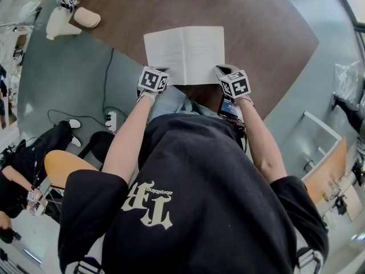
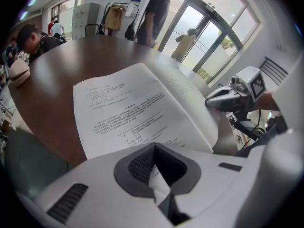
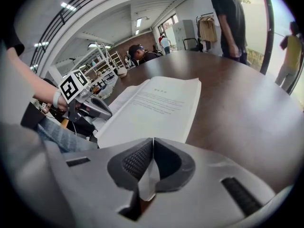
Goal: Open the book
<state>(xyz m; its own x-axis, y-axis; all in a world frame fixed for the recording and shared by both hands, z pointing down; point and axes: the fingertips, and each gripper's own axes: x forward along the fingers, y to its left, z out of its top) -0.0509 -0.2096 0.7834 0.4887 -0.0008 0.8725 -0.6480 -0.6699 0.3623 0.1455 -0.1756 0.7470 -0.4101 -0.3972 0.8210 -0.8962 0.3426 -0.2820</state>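
The book (image 1: 185,54) lies open and flat on the brown table (image 1: 268,33), its white printed pages facing up. My left gripper (image 1: 152,71) sits at the book's near left corner, shut on the edge of the left page (image 2: 128,108). At the near right corner my right gripper (image 1: 223,71) is shut on the edge of the right page (image 3: 152,108). In the left gripper view paper shows pinched between the dark pads (image 2: 140,164). The right gripper view shows the same at its pads (image 3: 135,161). Each gripper view catches the other gripper across the book.
A beige rounded object (image 1: 86,17) rests at the table's far left, beside another person's gripper (image 1: 67,0). A power strip (image 1: 112,120) and cables lie on the floor to the left. An orange chair seat (image 1: 61,167) stands behind left. People stand beyond the table (image 2: 154,13).
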